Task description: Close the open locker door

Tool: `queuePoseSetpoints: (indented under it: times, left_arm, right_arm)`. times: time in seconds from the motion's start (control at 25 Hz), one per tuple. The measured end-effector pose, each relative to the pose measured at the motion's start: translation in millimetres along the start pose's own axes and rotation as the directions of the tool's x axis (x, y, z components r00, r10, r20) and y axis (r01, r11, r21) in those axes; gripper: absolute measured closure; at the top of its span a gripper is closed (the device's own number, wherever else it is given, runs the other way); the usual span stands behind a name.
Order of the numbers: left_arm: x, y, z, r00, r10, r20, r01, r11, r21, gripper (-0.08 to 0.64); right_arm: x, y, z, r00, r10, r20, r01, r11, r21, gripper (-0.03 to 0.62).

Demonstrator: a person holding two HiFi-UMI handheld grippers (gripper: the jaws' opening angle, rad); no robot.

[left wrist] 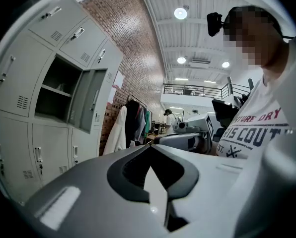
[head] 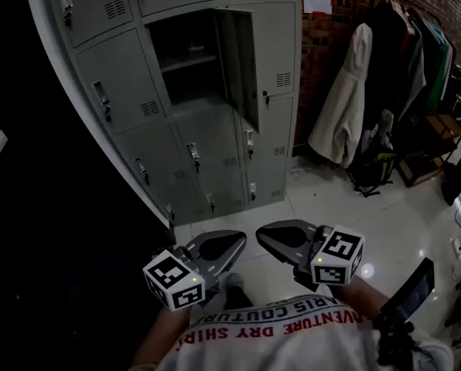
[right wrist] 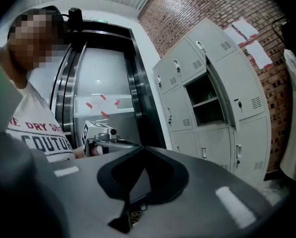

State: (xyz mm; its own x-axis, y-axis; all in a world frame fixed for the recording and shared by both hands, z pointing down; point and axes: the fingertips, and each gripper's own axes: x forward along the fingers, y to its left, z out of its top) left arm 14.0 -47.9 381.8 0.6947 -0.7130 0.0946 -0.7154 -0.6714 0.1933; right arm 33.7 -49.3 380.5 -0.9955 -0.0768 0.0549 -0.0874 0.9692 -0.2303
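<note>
A bank of grey lockers [head: 138, 107] stands ahead and to the left. One door [head: 242, 68] in the middle column hangs open, swung out to the right, and its compartment [head: 186, 56] shows a shelf inside. Both grippers are held low near the person's waist, well short of the lockers. My left gripper [head: 238, 242] and right gripper [head: 263, 235] point toward each other, tips close together. Each is shut with nothing between its jaws. The open door [left wrist: 91, 100] is in the left gripper view, far beyond the shut tips [left wrist: 149, 145]. It also shows edge-on [right wrist: 221, 95] past the right gripper's tips [right wrist: 143, 147].
A brick wall [head: 323, 45] adjoins the lockers on the right. A white coat [head: 343, 99] and dark clothes hang on a rack [head: 412, 52], with bags [head: 373, 172] on the tiled floor beneath. An elevator door [right wrist: 106, 93] is left of the lockers.
</note>
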Motion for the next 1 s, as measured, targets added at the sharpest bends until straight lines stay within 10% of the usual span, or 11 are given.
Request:
queuePoseSetpoints:
  times: [0.76, 1.0]
  left_arm:
    - [45, 258, 87, 0.996, -0.085, 0.013, 0.085, 0.996, 0.003, 0.557]
    - [53, 286, 91, 0.994, -0.109, 0.011, 0.109, 0.994, 0.009, 0.557]
  right_arm:
    - [158, -209, 70, 0.985, -0.174, -0.006, 0.174, 0.985, 0.013, 0.597]
    - [110, -288, 101, 0.919, -0.392, 0.034, 0.393, 0.918, -0.047, 0.597]
